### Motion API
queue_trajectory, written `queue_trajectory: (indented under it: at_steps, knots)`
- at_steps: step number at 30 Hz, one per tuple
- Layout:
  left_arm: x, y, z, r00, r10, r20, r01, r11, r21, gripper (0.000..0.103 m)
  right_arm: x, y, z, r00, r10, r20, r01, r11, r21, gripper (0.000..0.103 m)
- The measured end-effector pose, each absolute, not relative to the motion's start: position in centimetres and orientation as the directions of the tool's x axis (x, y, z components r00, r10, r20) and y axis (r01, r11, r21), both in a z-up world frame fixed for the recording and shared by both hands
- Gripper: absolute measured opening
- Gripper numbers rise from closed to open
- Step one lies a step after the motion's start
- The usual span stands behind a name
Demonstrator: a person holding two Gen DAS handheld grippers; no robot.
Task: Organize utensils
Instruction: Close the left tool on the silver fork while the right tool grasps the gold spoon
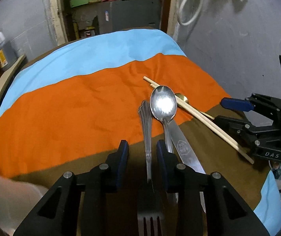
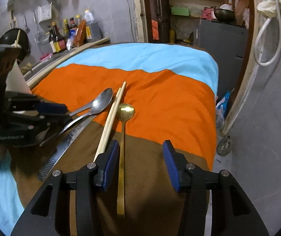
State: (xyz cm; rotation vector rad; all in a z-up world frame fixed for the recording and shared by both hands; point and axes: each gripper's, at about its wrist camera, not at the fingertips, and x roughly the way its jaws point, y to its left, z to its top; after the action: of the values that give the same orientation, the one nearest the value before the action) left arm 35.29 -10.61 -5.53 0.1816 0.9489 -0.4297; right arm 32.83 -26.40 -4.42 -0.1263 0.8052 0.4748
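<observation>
Closest to the lens in the left wrist view, the tines of a silver steel fork (image 1: 149, 219) run under the black left gripper (image 1: 142, 147), and the fork's fluted handle passes up between the blue-padded fingers (image 1: 123, 153). The jaws stand a little apart with a gap on either side of the handle — no pad presses on it.

Just right of the fork lies a shiny steel tablespoon (image 1: 163, 103), bowl up, its stem partly hidden behind the right-hand finger. Beside it is a flat steel table knife (image 1: 183, 147) with a stamped blade. A pair of pale wooden chopsticks (image 1: 199, 116) crosses behind the spoon's bowl and over a small brass-coloured spoon (image 1: 181, 98).

In the right wrist view, the black right gripper (image 2: 141, 147) straddles that brass spoon's slim handle (image 2: 121, 157). The handle lies just beside the left-hand blue pad (image 2: 110, 157); whether they touch I cannot tell. The other pad is well clear, so the jaws are apart and grip nothing. The chopsticks (image 2: 110, 122) end at the outer side of that same finger.

All the utensils rest on a table draped in a brown, orange and sky-blue cloth (image 2: 160, 102), clustered where the brown meets the orange. No tray or holder for them shows. Sauce bottles (image 2: 56, 37) stand on a counter by the grey wall — their contents dark, beyond that unreadable.
</observation>
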Motion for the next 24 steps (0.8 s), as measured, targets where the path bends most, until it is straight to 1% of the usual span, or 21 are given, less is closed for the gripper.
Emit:
queue_trajectory:
  at_steps: [3,5,7,10,13,19,24]
  knots:
    - [36.0,-10.8,-5.7,0.489,-0.275,-0.828,0.447,0.894,-0.032,0.021,33.3,-26.1,-4.5,0.588,0.359,-0.725,-0.463,0.884,0.063,0.044]
    - [36.3,-11.1,-5.7,0.479,-0.278,-0.832,0.458,0.889,-0.034,0.011,33.5,-25.8,-4.5,0.585,0.358,-0.728,-0.467,0.882,0.058,0.044]
    - [36.4,-11.3,-5.5,0.474,-0.278,-0.836,0.462,0.886,-0.033,0.006,33.6,-25.6,-4.5,0.582,0.356,-0.731,-0.470,0.881,0.055,0.044]
    - [36.6,-11.2,-5.5,0.474,-0.283,-0.834,0.457,0.888,-0.042,0.006,33.9,-25.4,-4.5,0.576,0.355,-0.736,-0.474,0.879,0.053,0.044]
    - [36.5,-10.4,-5.4,0.490,-0.300,-0.819,0.419,0.904,-0.081,0.006,34.1,-25.0,-4.5,0.571,0.353,-0.741,-0.481,0.875,0.046,0.044]
    - [35.5,-8.2,-5.2,0.551,-0.258,-0.794,0.321,0.943,-0.084,0.006,34.6,-24.2,-4.6,0.557,0.352,-0.752,-0.506,0.862,0.030,0.043]
    - [35.3,-8.1,-4.9,0.541,-0.232,-0.808,0.316,0.947,-0.060,0.006,35.8,-23.1,-4.7,0.535,0.345,-0.772,-0.530,0.848,0.011,0.040]
